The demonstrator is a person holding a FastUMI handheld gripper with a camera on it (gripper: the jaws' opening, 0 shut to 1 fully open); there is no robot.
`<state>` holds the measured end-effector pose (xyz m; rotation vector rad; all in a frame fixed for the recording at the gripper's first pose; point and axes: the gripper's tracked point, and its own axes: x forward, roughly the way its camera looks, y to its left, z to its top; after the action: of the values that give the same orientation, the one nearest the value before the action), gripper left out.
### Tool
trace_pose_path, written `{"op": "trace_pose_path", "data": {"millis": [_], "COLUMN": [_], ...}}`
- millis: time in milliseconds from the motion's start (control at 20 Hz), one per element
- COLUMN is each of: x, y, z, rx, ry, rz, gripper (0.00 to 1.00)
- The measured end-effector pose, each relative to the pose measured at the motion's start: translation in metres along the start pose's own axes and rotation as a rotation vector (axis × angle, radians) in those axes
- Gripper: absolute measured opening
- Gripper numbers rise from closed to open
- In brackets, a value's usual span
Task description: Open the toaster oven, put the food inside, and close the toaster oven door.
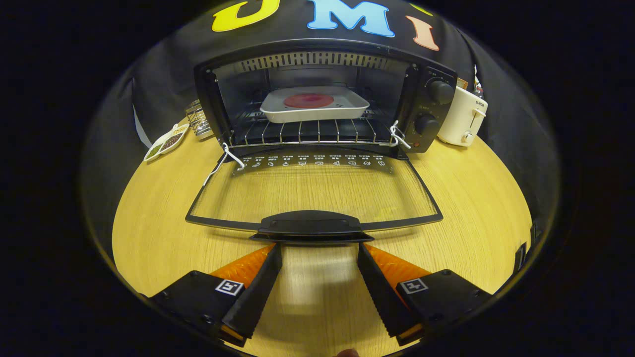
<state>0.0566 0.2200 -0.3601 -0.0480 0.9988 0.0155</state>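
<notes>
Gripper view: the gripper (320, 248), fingers spread and empty, sits just short of the black door handle (310, 224). Beyond, the black toaster oven's glass door (317, 191) lies open flat; a white tray of red food (314, 104) rests inside.

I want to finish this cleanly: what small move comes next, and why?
Probably slide the open gripper under the door handle and lift: the tray of food already sits on the rack and the toaster oven door lies flat open.

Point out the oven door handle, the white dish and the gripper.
door handle (308, 225), gripper view, middle of the bar
white dish (317, 114), gripper view, front wall
gripper (320, 245), gripper view, open gap between fingertips, below the handle
</notes>
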Motion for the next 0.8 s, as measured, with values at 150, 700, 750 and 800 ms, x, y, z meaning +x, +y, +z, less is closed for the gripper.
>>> {"op": "trace_pose_path", "data": {"millis": [150, 700, 750, 800], "x": [-0.005, -0.063, -0.066, -0.067], "y": [-0.001, -0.003, -0.001, 0.000], "z": [0.002, 0.062, 0.070, 0.077], "rx": [-0.023, -0.078, -0.076, -0.076], "ry": [-0.034, -0.350, -0.363, -0.371], "rz": [-0.016, -0.033, -0.030, -0.025], "gripper": [0.98, 0.98, 0.98, 0.98]}}
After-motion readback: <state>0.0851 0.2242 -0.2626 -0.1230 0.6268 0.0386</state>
